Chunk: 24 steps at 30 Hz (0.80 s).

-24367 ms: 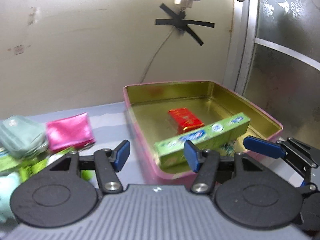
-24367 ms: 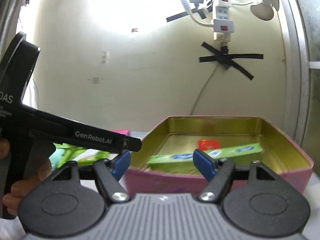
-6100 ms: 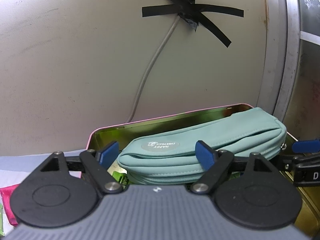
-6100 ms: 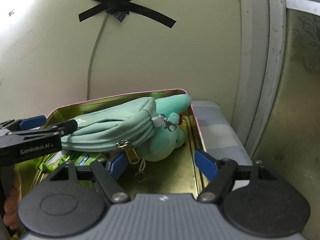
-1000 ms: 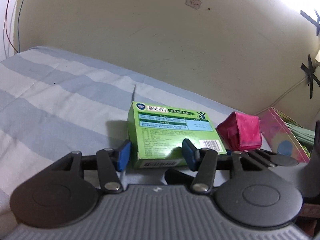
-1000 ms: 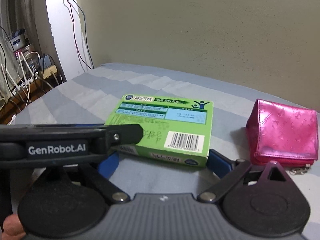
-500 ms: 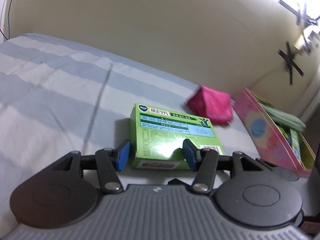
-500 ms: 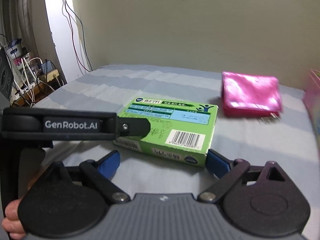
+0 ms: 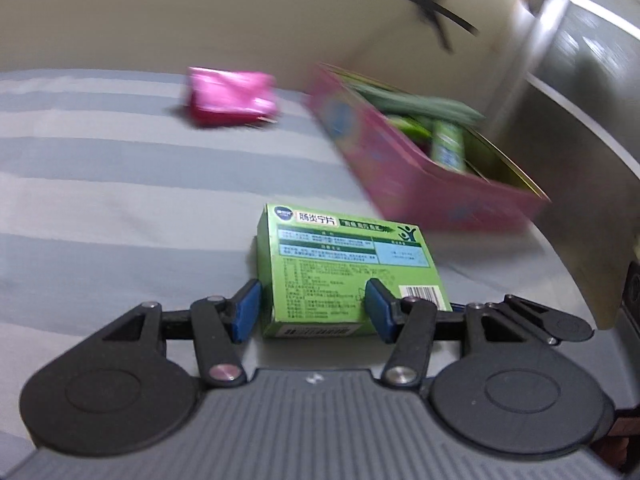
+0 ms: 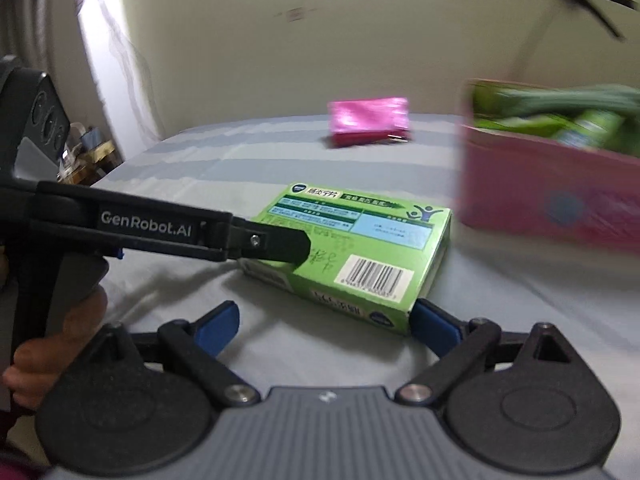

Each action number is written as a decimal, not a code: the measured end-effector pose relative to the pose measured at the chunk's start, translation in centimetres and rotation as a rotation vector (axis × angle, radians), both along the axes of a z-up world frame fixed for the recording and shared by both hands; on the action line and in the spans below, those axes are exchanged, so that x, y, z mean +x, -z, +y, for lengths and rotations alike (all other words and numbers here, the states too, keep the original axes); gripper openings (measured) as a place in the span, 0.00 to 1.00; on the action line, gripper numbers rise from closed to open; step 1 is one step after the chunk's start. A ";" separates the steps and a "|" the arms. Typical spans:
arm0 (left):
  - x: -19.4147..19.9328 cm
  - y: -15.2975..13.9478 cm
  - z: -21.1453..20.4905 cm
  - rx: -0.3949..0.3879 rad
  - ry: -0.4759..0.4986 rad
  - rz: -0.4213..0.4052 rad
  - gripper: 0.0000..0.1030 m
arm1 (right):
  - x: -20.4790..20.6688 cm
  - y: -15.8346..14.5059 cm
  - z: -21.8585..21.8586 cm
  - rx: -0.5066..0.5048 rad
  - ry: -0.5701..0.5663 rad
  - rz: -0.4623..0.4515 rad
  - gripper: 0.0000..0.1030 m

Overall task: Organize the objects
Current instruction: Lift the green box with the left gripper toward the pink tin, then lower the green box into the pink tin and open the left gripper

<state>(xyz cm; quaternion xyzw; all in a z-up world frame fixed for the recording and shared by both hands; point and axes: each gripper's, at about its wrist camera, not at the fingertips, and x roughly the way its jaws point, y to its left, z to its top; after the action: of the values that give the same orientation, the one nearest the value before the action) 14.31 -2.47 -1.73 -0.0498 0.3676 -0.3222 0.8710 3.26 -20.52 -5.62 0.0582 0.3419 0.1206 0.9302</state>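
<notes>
My left gripper [image 9: 312, 308] is shut on a flat green medicine box [image 9: 344, 264] and holds it over the striped cloth; the box also shows in the right wrist view [image 10: 360, 248], with the left gripper's finger [image 10: 276, 246] across it. My right gripper [image 10: 324, 324] is open and empty, just below the box's near edge. A pink tin [image 9: 420, 176] holding a teal pouch and green boxes stands to the right; it also shows in the right wrist view [image 10: 552, 192]. A shiny pink purse [image 9: 232, 96] lies on the cloth further back, and shows in the right wrist view [image 10: 368, 120].
The blue-and-white striped cloth [image 9: 120, 184] covers the surface. A wall with black tape [image 9: 436, 4] is behind the tin. A grey frosted panel [image 9: 592, 128] stands at the right. Cables and clutter [image 10: 84, 140] sit off the left edge.
Both grippers have swung right with the green box held in the left one. The pink tin is now much closer and the purse has shifted left in view.
</notes>
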 end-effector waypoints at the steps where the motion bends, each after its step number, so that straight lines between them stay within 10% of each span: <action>1: -0.4 -0.1 -0.9 0.001 0.030 0.003 0.57 | -0.9 -0.1 -1.0 0.009 0.028 -0.001 0.94; 20: -4.5 -1.0 -19.0 0.112 0.422 -0.006 0.58 | -9.6 1.1 -14.2 -0.061 0.382 -0.098 0.93; 24: -5.2 -1.6 -19.7 0.116 0.409 -0.055 0.58 | -10.4 1.2 -15.3 -0.041 0.419 -0.151 0.75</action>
<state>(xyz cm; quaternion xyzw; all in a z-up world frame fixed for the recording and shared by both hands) 9.07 -22.18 -0.16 0.0851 0.3639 -0.4718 0.7986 -7.15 -35.87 -6.78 0.0996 0.2542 -0.0782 0.9588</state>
